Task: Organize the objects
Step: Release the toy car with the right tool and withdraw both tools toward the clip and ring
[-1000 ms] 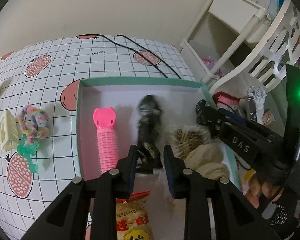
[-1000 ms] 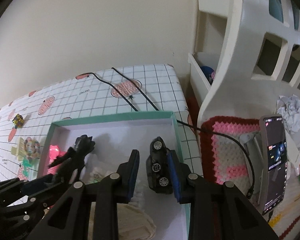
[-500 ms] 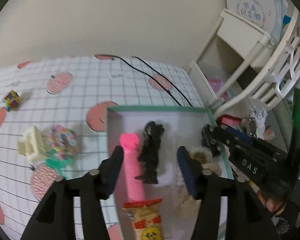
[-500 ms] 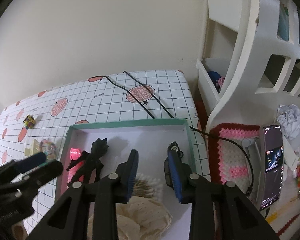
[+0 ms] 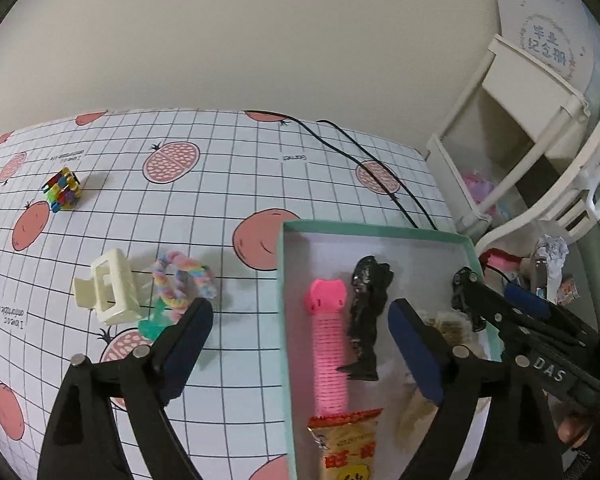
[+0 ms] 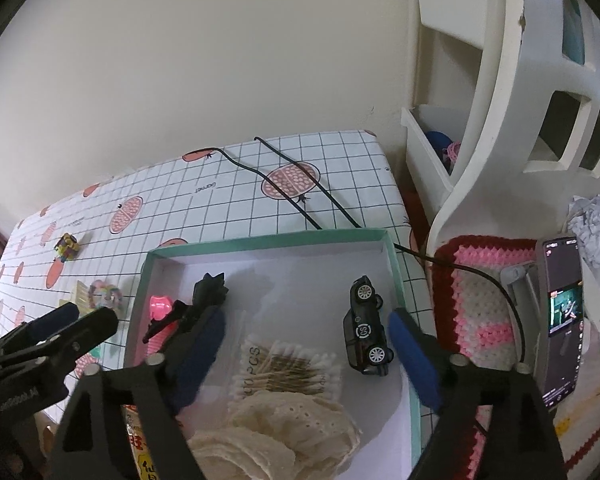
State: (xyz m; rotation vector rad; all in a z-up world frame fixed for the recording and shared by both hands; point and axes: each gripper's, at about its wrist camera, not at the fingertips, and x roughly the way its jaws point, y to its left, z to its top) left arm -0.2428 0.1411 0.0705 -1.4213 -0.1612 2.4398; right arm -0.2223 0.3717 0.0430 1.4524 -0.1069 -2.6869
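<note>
Box (image 6: 396, 280), teal-rimmed w/ a white floor, sits on the gridded fruit-print tablecloth (image 5: 204, 208) at its right end, and both grippers hang over it. Left gripper (image 5: 300, 326): jaws spread wide, just been opening, gripping nothing; its left finger (image 5: 188, 332) is outside the box over the cloth, right finger (image 5: 414, 350) over the box interior. Lying between them inside the box, touched by neither pad: pink hair roller (image 5: 328, 344) along the box's left wall and the black figurine (image 5: 366, 316) just right of it. Snack packet (image 5: 346, 444) lies at the box's near end, overlapping the roller's lower end. Right gripper (image 6: 304, 338): jaws also wide apart, just been opening, nothing pinched; black toy car (image 6: 366, 322) lies free on the box floor near the right wall, just inside the right finger (image 6: 410, 350). Pack of cotton swabs (image 6: 288, 368) lies mid-box, a cream lace cloth (image 6: 276, 436) at the near side of it. Outside the box, left of it on the cloth: cream claw clip (image 5: 108, 286), pastel twisted hair tie (image 5: 180, 280) beside it, a teal piece (image 5: 154, 326) just below. Multicolour cube toy (image 5: 63, 189) sits well apart, further left & back. Black cable (image 6: 300, 192) runs across the cloth behind the box
</note>
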